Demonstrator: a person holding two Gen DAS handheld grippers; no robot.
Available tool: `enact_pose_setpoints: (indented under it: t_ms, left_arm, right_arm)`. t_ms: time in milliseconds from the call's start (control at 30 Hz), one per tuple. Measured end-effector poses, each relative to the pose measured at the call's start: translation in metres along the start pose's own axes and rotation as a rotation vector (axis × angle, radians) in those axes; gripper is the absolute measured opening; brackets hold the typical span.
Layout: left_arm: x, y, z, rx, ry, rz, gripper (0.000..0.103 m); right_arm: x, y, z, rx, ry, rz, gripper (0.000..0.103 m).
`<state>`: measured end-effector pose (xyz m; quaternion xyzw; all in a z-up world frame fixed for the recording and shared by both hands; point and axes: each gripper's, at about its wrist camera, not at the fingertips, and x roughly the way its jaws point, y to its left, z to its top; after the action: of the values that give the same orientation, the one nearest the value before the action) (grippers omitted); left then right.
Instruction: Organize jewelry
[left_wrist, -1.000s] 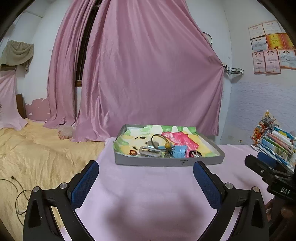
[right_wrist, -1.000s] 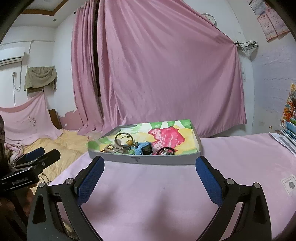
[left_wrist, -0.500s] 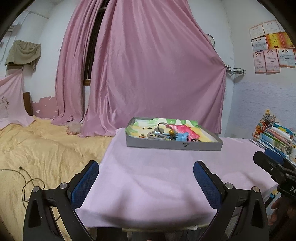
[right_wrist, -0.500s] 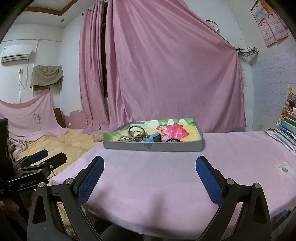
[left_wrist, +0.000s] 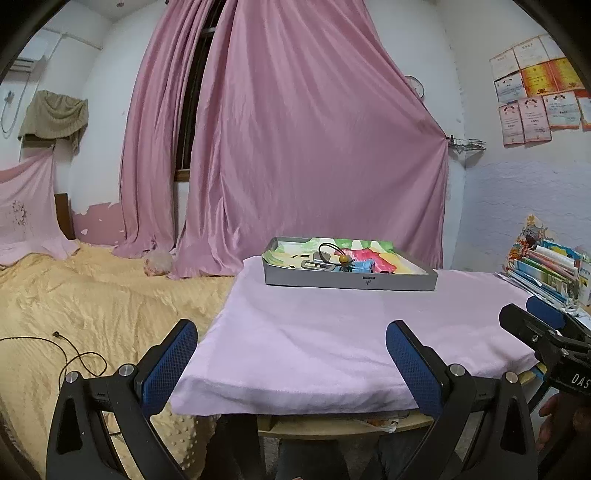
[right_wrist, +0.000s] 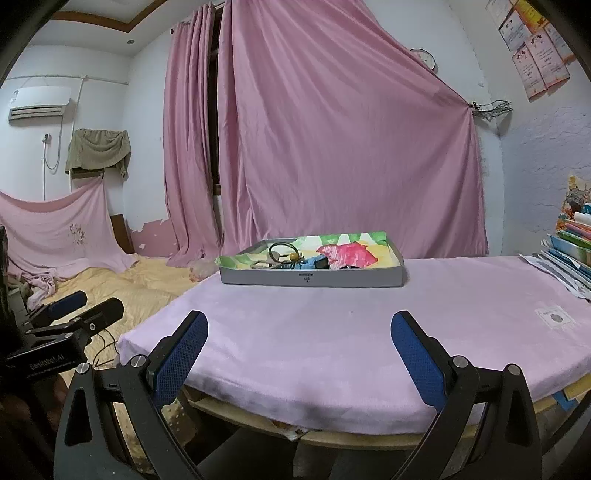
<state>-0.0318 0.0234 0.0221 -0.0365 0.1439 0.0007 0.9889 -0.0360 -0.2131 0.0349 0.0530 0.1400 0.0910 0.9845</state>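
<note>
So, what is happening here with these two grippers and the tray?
A person holds a gripper in each hand. The left gripper and the right gripper are both open and empty, near the front edge of the table covered with a pink cloth. The grey tray sits at the far side, with the jewelry pieces lying together inside it. Nothing is being touched at this moment.
</note>
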Motion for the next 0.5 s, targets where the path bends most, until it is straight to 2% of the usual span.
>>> enact_pose_setpoints:
  t_ms: [300,500]
  left_arm:
    - [-0.005,0.004,-0.012,-0.004,0.01,0.004,0.103]
    - [-0.002,0.004,-0.014,-0.001,0.016,0.016,0.103]
  right_arm:
    - [-0.014,0.002,-0.006,-0.015,-0.014,-0.039,0.098]
    - [-0.007,0.001,-0.009,-0.007,0.005,-0.04,0.098]
